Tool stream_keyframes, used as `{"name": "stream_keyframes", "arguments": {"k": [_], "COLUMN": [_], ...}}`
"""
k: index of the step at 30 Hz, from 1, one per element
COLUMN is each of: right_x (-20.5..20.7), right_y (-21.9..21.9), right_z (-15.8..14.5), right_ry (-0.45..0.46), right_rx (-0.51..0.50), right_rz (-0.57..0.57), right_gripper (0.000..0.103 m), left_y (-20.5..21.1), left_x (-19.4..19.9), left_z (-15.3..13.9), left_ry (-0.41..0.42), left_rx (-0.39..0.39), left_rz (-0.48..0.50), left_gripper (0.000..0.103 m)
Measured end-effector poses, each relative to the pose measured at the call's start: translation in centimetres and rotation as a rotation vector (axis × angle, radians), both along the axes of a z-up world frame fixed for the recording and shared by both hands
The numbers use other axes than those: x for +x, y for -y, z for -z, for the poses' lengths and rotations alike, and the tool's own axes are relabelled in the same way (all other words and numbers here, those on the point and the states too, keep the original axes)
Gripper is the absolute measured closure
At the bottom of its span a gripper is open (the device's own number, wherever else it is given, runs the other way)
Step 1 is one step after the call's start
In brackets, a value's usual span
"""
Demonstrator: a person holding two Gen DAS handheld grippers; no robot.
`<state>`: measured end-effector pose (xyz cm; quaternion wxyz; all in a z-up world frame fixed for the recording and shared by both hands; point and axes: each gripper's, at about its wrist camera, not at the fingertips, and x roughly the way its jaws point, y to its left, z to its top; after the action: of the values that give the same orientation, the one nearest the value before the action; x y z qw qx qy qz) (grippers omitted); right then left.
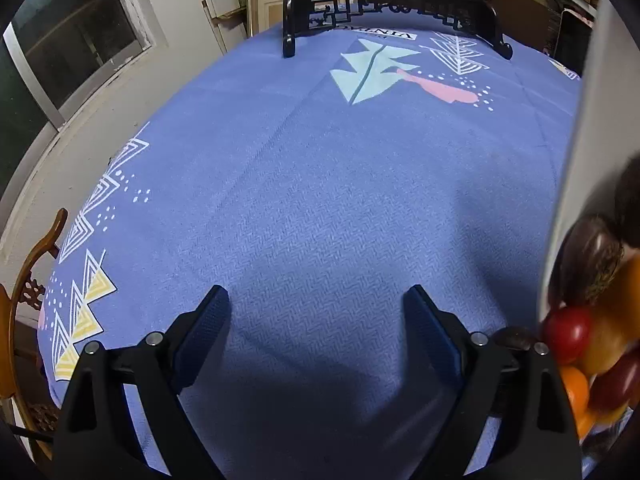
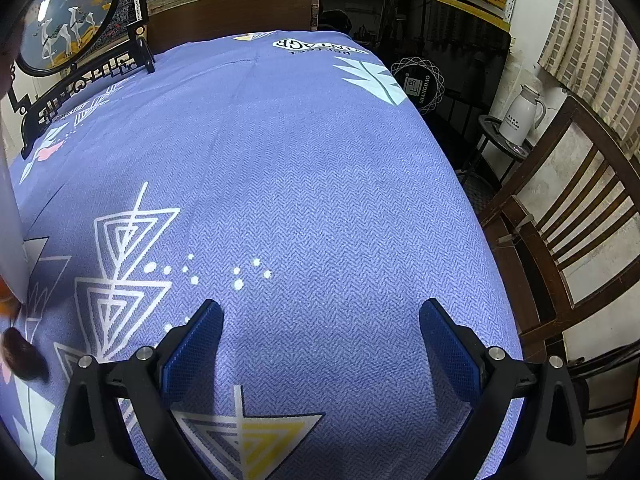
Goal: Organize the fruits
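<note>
A pile of fruit crowds the right edge of the left wrist view: a red round fruit point(image 1: 568, 332), orange fruit point(image 1: 576, 392), a dark maroon fruit point(image 1: 618, 380) and a dark brown one point(image 1: 588, 256), beside a tall white container wall point(image 1: 588, 128). My left gripper point(image 1: 318, 300) stands open over bare blue cloth, left of the fruit, with nothing between its fingers. My right gripper point(image 2: 320, 312) is open too, above the patterned cloth. A dark brown fruit point(image 2: 22, 354) and a bit of orange point(image 2: 6, 300) show at that view's left edge.
A blue patterned tablecloth point(image 1: 320, 184) covers the table. A black ornamental stand point(image 1: 392, 4) with a round painted screen point(image 2: 64, 12) sits at the far side. Wooden chairs point(image 2: 568, 216) stand at both sides. A white jug point(image 2: 522, 114) rests on a small stand beyond the table's right edge.
</note>
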<state>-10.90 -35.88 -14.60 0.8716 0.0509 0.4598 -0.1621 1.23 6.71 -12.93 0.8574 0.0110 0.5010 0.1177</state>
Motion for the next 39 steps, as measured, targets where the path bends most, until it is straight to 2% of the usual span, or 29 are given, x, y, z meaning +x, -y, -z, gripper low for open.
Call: {"name": "stream_keyframes", "arguments": {"k": [16,39], "right_x": [0.0,0.1], "right_y": [0.0,0.0], "right_z": [0.0,0.0], "right_ry": [0.0,-0.001], "right_rx": [0.0,0.0], "right_rz": [0.0,0.0], "right_gripper": [0.003,0.003], "left_y": [0.1,0.4], "left_x": [0.2,1.2], "left_z": [0.1,0.0], "left_ry": [0.01,0.007], "left_rx": [0.037,0.029], "left_rz": [0.014,0.018], "left_gripper": [0.014,0.014]}}
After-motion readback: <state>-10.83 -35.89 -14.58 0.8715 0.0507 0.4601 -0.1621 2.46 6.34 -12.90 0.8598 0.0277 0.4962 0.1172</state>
